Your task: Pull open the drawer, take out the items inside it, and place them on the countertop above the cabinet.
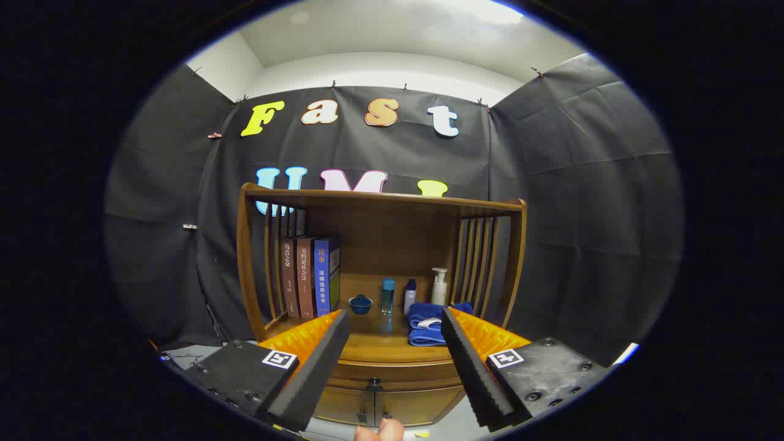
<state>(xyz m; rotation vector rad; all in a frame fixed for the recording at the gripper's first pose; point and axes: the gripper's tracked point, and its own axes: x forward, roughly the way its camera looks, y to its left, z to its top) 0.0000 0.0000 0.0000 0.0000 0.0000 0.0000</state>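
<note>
A wooden cabinet (380,367) stands beyond my fingers against the black cloth wall. Its drawer (392,371) sits closed under the countertop (373,346), with a small dark knob (374,386) at its lower edge. My gripper (395,327) is open, some way in front of the cabinet and about level with the countertop; nothing lies between its fingers (318,361). What the drawer holds is hidden.
On the countertop, under a slatted wooden shelf frame (380,202), stand three books (309,275), a small blue bowl (360,303), a blue bottle (388,296), a white bottle (410,297), a pump bottle (438,286) and a folded blue towel (429,327). Two lower doors (380,405) sit below the drawer.
</note>
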